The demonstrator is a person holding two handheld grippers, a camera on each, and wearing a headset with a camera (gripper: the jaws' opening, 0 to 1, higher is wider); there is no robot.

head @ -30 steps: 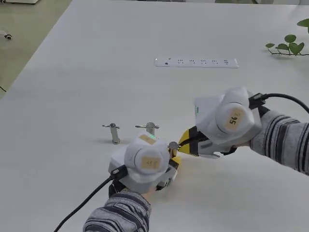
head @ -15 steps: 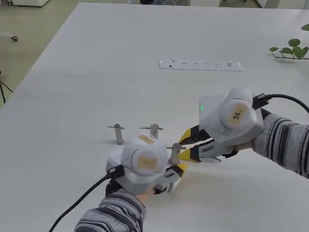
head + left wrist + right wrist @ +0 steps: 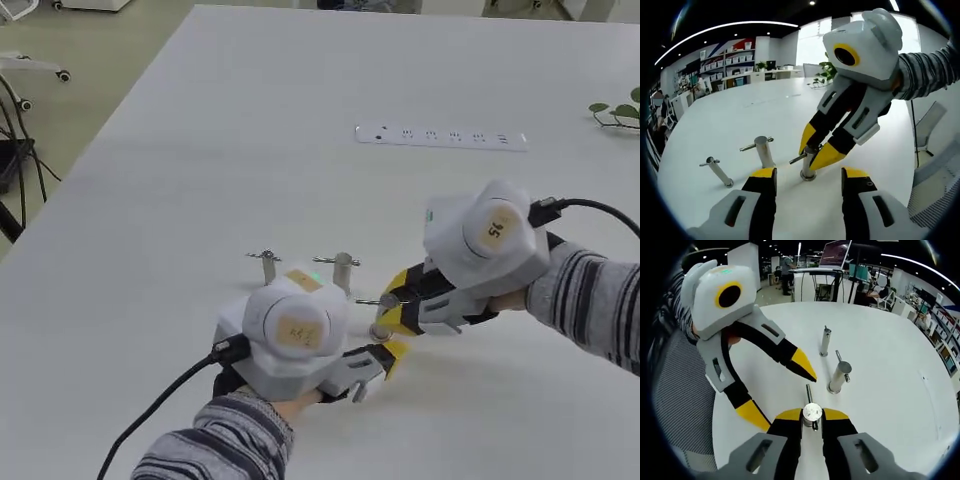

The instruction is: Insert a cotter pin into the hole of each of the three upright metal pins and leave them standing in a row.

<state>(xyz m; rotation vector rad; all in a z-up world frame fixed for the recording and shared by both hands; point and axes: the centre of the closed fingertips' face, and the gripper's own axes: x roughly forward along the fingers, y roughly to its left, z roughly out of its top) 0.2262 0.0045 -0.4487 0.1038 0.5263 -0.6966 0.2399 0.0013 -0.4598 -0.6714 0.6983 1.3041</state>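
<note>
Right gripper [image 3: 815, 150] clenched on the head of the nearest metal pin [image 3: 812, 411], upright on the white table [image 3: 200, 150], a cotter pin [image 3: 796, 159] through it. Left gripper [image 3: 808, 174] released, jaws flanking that pin's base without contact. Middle pin [image 3: 764, 152] and far pin [image 3: 719, 171] stand alongside, each cross-pinned. Sticker [image 3: 495, 230] on the right housing: two digits, not surely legible

A white power strip [image 3: 440, 137] lay on the white table [image 3: 180, 200] toward 12 o'clock in the head view. A leafy plant [image 3: 622, 110] sat at 2 o'clock, and a wheeled chair base [image 3: 30, 62] stood on the floor at 10 o'clock.
</note>
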